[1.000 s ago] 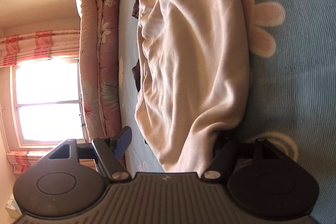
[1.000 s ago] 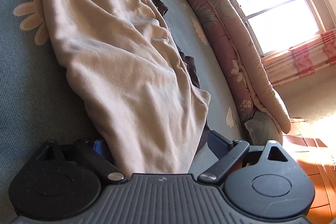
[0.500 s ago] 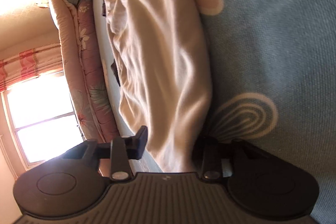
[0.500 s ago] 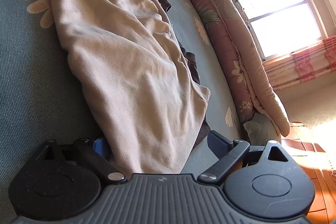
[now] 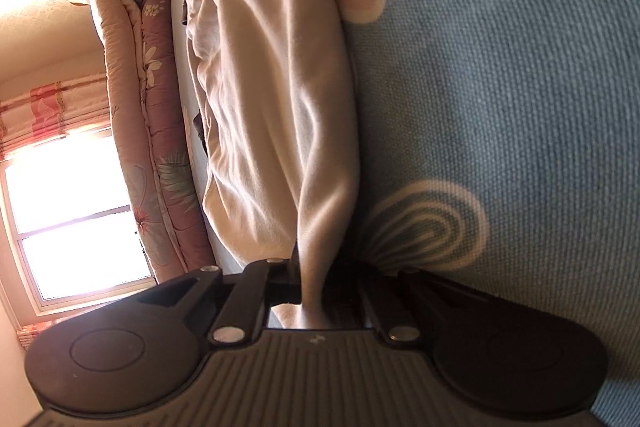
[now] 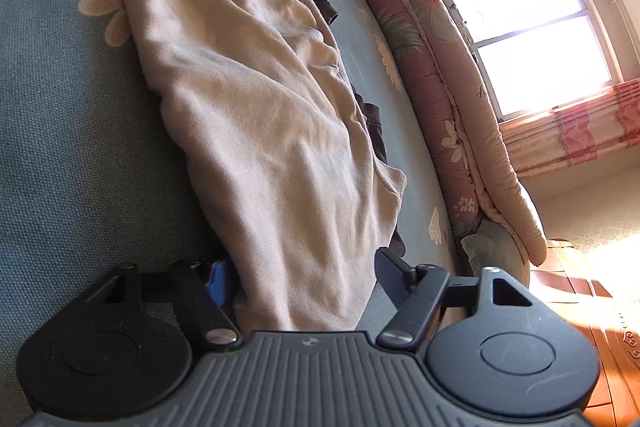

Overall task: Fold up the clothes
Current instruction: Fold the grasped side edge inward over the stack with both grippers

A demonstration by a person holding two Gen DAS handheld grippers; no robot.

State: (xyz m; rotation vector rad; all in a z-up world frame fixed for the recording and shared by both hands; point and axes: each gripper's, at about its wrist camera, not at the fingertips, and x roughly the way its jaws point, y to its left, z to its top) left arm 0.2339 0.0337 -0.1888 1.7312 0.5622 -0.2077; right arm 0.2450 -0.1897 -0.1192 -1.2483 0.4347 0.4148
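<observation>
I am holding my left gripper clamped on a narrow bunched edge of the cream garment; the cloth is passing up between the two closed jaws. The garment is lying lengthwise on the blue-grey flowered bedspread, stretching away from both grippers toward the far end of the bed.

My right gripper is straddling the near end of the same garment. Its jaws are closing, with the cloth lying between them. The blue left pad is sitting against the fabric edge, while the dark right finger is standing clear of the cloth, so no grip is being made here yet.

A dark garment is showing from under the cream one's far edge. A pink flowered quilt is lying rolled along the bed's far side, below the window.
</observation>
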